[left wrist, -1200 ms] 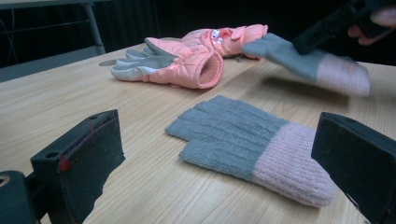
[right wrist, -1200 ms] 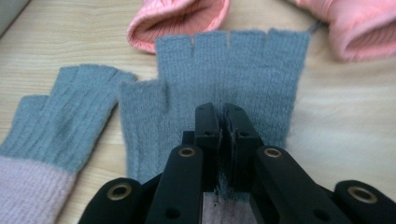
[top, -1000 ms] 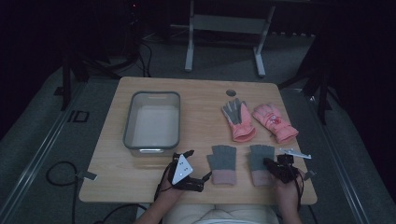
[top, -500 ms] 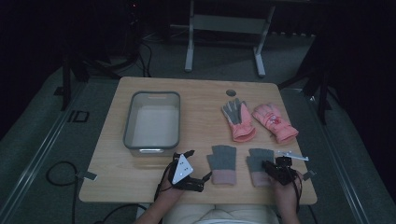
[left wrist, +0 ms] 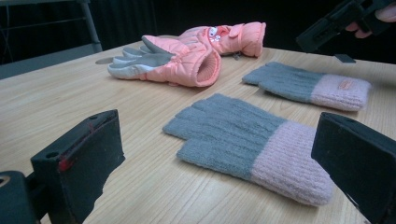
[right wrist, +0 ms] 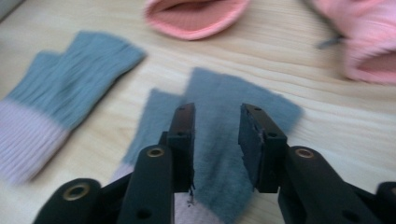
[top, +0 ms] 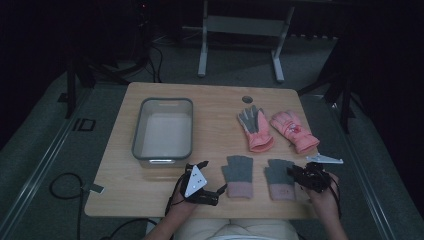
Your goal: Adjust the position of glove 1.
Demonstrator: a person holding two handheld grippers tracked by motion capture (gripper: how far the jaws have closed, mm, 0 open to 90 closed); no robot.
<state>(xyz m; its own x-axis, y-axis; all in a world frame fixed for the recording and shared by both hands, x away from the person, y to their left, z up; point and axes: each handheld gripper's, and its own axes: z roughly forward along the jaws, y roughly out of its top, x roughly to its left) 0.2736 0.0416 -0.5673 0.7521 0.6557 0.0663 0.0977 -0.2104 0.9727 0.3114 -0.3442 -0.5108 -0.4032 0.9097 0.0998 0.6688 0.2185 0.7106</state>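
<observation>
Near the front edge of the table (top: 150, 195), on the person's right, lies a grey knit glove (top: 280, 178) with a pale pink cuff, flat on the wood, its finger end pointing away from the person. Just above it hangs the right gripper (top: 294, 172); its jaws have just been opening and now stand a little apart over the grey part, with the knit lying flat below and the pads not pressing on it. Beside it to the left lies the matching glove (top: 238, 175), close but apart. By that one, the left gripper (top: 215, 189) rests low at the table with its jaws spread wide and nothing between them. Farther back lie two pink padded gloves (top: 276, 129) side by side, and well to the left a grey-rimmed tray (top: 138, 131).
</observation>
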